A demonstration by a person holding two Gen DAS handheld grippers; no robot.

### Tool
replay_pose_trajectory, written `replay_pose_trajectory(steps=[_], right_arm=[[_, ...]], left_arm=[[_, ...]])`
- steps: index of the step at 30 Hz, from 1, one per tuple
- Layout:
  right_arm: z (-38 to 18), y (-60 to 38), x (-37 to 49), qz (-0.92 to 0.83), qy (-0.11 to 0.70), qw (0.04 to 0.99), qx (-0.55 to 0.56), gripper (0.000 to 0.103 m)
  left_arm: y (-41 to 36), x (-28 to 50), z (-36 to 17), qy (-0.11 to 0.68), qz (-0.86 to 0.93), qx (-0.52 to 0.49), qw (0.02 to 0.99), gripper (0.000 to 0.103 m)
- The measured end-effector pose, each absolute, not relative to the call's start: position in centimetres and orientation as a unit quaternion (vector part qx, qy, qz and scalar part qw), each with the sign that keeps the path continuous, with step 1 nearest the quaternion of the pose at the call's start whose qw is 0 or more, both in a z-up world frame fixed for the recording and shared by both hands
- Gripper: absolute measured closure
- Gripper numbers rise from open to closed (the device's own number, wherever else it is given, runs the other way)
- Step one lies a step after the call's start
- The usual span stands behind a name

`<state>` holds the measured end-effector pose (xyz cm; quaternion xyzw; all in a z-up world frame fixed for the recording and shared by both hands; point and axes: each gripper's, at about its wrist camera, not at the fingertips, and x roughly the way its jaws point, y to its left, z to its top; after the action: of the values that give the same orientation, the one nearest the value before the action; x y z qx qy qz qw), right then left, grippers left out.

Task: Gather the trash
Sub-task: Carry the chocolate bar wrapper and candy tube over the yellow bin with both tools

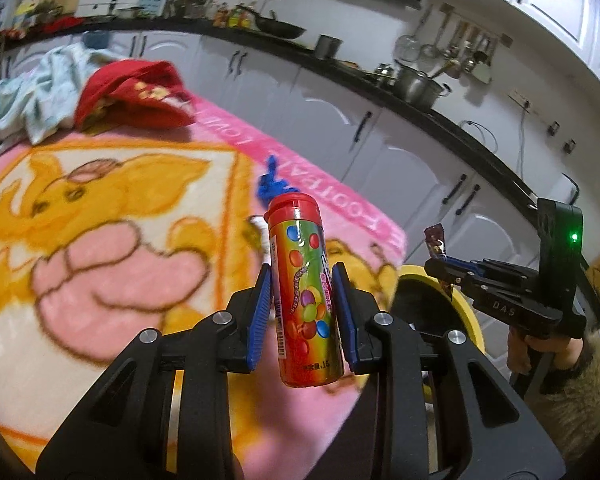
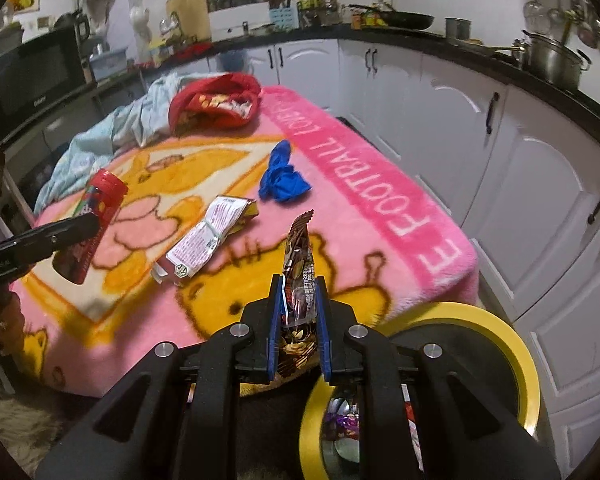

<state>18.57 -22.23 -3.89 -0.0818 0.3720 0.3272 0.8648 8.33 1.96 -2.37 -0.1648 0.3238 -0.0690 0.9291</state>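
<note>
My left gripper [image 1: 302, 268] is shut on a colourful candy tube [image 1: 304, 288] with a red cap, held upright above the pink blanket [image 1: 100, 240]. The same tube [image 2: 100, 208] shows at the left of the right wrist view. A brown snack wrapper [image 2: 298, 248] stands up between the blue pads of my right gripper [image 2: 298, 280], which is shut on it. Seen from the left wrist, the right gripper [image 1: 444, 270] and its wrapper [image 1: 436, 242] hang over the yellow bin [image 1: 470, 312]. That bin [image 2: 512, 364] sits below the right gripper and holds shiny wrappers.
On the blanket [image 2: 380, 200] lie a flattened white packet [image 2: 208, 240], a crumpled blue piece [image 2: 282, 180], a red snack bag [image 2: 216, 104] and a light blue cloth [image 2: 100, 140]. White cabinets [image 2: 520, 160] and a black counter with pots run behind and to the right.
</note>
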Motion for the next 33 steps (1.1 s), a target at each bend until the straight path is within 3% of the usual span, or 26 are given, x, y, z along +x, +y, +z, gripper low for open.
replay_pose_trajectory(steps=[17, 33], right_arm=[[-1.4, -30.2, 17.3, 0.280, 0.331, 0.901, -0.027, 0.088], [-3.6, -35.4, 16.7, 0.237, 0.349, 0.907, -0.005, 0.088]], left_arm=[[-5.3, 11.8, -0.8, 0.319, -0.133, -0.125, 0.930, 0.080], [-13.8, 13.4, -3.8, 0.346, -0.205, -0.081, 0.912, 0.080]])
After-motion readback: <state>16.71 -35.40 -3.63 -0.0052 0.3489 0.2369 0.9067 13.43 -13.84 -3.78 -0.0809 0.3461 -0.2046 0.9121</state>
